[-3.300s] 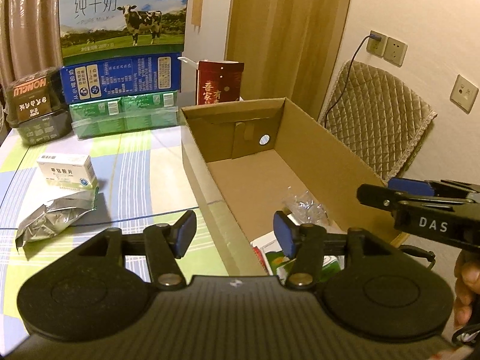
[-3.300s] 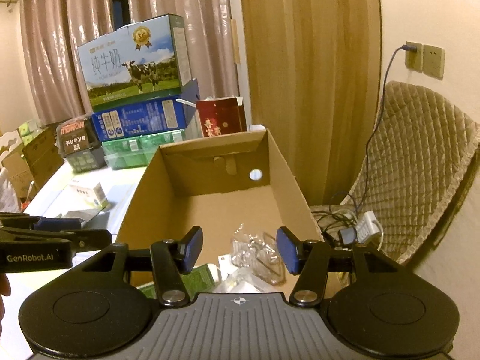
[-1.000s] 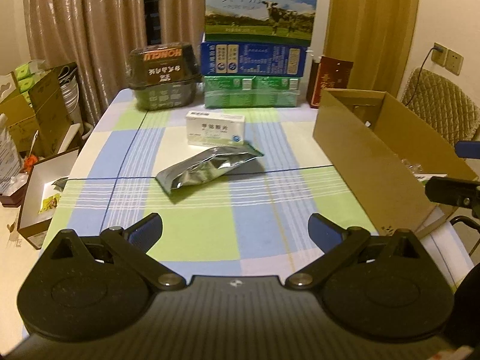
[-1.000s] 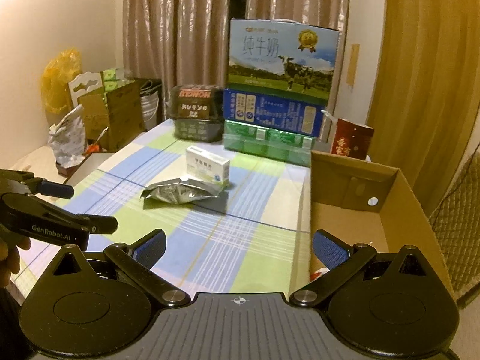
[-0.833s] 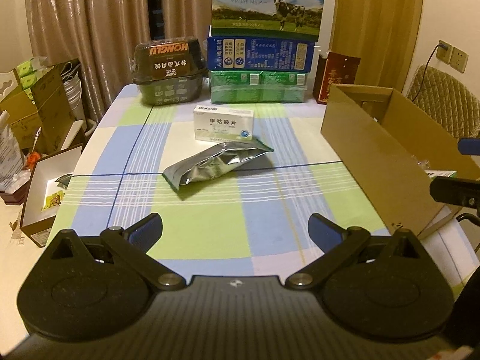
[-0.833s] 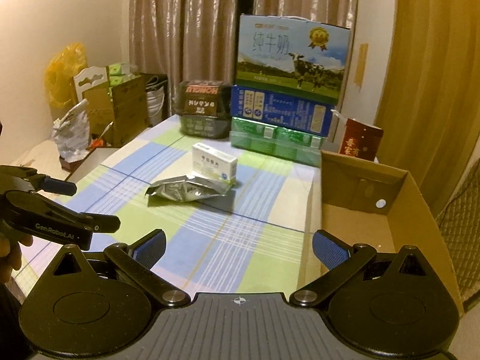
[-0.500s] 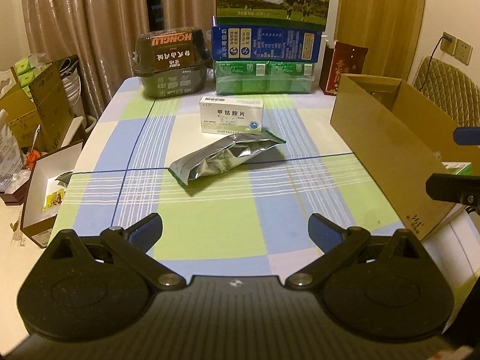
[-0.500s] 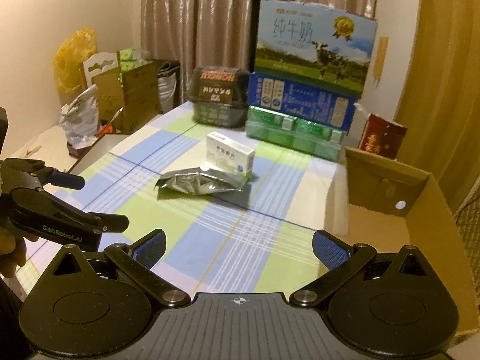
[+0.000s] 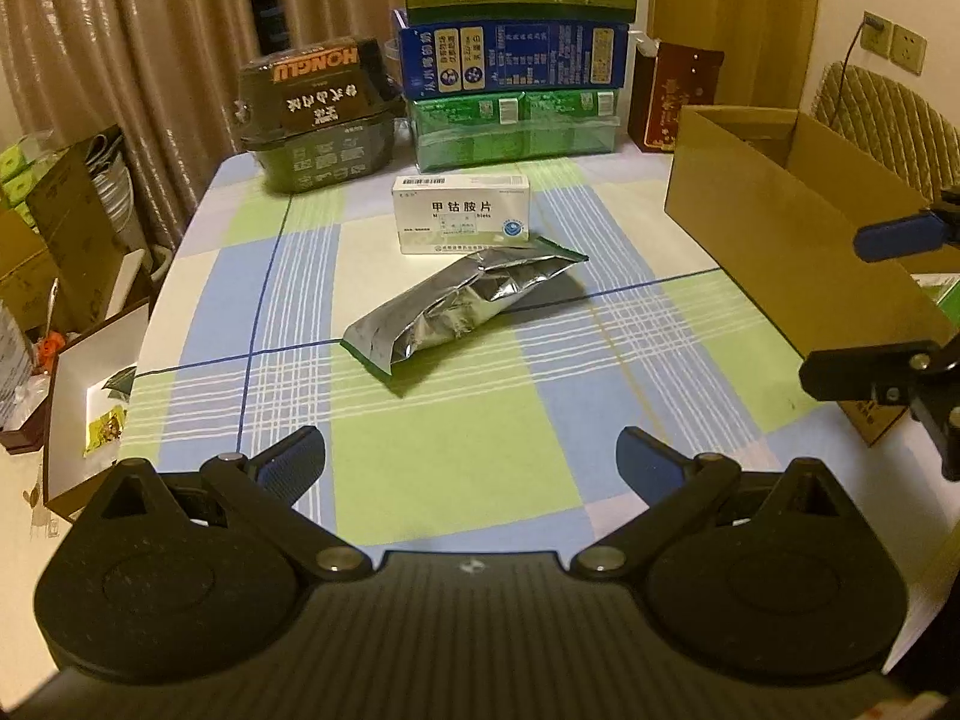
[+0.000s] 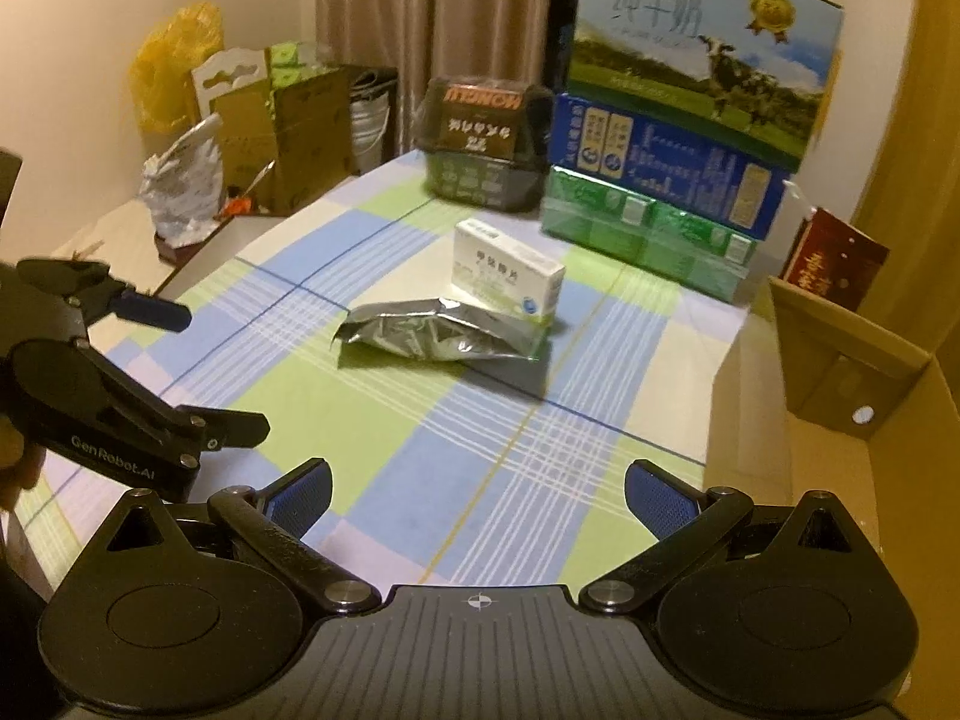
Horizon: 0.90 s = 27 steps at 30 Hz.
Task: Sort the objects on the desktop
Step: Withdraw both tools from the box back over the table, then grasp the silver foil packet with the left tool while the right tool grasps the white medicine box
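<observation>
A crumpled silver foil pouch (image 9: 465,303) lies in the middle of the checked tablecloth (image 9: 420,456), and a white medicine box (image 9: 462,222) stands just behind it. Both also show in the right wrist view, the pouch (image 10: 441,339) and the box (image 10: 507,279). An open cardboard box (image 9: 780,240) sits at the table's right side, also in the right wrist view (image 10: 864,438). My left gripper (image 9: 471,465) is open and empty, short of the pouch. My right gripper (image 10: 477,495) is open and empty, near the cardboard box's left wall.
At the back stand stacked milk cartons (image 9: 516,54), a dark food container (image 9: 318,114) and a red box (image 9: 675,96). Cardboard boxes and bags (image 10: 252,120) stand on the floor left of the table. A quilted chair (image 9: 888,114) is behind the cardboard box.
Both grippers have left the cardboard box, opened wide and swung left over the table. In the last second they have moved closer to the pouch and medicine box.
</observation>
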Each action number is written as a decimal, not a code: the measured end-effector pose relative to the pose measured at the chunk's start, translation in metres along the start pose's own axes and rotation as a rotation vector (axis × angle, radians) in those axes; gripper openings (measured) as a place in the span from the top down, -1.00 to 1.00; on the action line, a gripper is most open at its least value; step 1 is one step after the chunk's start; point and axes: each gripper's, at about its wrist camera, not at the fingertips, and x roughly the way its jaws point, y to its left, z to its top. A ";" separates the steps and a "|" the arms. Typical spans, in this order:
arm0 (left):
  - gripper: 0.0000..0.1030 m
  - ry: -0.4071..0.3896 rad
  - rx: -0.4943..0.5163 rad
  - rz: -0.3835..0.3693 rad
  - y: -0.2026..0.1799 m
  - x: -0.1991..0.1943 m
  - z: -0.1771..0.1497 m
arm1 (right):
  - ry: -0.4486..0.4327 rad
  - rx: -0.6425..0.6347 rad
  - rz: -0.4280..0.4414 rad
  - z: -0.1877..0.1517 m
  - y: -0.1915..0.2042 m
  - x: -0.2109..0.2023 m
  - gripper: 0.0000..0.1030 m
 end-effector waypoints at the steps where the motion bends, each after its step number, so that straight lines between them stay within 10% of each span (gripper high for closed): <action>1: -0.97 0.005 0.006 -0.004 0.002 0.002 0.001 | 0.005 -0.010 0.000 0.001 0.000 0.003 -0.96; 27: -0.97 0.056 0.186 -0.098 0.036 0.047 0.032 | 0.088 -0.281 0.023 0.037 -0.005 0.060 -0.96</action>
